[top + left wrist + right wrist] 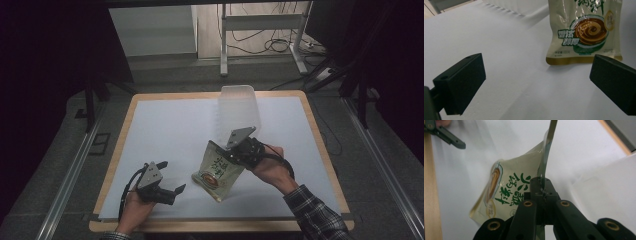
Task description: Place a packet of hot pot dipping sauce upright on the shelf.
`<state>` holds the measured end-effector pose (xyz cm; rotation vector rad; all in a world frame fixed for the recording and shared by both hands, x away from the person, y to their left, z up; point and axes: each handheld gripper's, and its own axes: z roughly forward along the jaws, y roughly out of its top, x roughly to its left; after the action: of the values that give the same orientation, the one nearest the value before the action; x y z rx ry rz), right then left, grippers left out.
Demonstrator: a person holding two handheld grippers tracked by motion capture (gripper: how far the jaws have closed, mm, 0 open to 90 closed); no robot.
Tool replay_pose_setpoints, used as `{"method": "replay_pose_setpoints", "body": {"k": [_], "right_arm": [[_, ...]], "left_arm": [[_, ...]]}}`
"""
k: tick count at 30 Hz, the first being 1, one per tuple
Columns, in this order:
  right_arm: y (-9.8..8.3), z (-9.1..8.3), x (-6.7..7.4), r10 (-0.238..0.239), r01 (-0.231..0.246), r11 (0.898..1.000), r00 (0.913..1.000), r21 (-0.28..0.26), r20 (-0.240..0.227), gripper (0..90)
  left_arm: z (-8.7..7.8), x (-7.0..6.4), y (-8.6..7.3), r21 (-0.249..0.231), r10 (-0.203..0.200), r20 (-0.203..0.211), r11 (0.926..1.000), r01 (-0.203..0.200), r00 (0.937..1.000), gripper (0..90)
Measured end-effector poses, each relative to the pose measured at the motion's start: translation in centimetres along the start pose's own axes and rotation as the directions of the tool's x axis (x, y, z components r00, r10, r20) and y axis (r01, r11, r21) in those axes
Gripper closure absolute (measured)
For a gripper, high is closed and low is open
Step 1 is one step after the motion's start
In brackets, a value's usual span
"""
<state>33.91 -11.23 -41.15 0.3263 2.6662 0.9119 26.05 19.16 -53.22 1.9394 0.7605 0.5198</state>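
Observation:
A cream food pouch printed with green writing and a bowl picture hangs tilted from its top edge. My right gripper is shut on that edge, and in the right gripper view the jaws pinch the thin seal of the pouch. My left gripper rests low at the front left of the table, open and holding nothing. In the left gripper view its gripper stands wide, with the pouch ahead and to the right, apart from it. Whether the pouch's lower edge touches the sheet I cannot tell.
A white sheet covers the wooden table. A translucent plastic container stands at the back centre, just behind my right gripper. Beyond the table are desk legs and cables on the floor.

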Motion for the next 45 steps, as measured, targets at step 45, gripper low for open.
{"method": "replay_pose_setpoints", "body": {"k": [45], "right_arm": [[8.4,-1.7,-2.9,-0.276,0.327,0.938,0.9035,-0.114,0.328,89.4]], "left_arm": [[-0.5,0.3,0.1,-0.057,-0.022,0.042,0.9981,0.024,0.9989,0.0]]}}
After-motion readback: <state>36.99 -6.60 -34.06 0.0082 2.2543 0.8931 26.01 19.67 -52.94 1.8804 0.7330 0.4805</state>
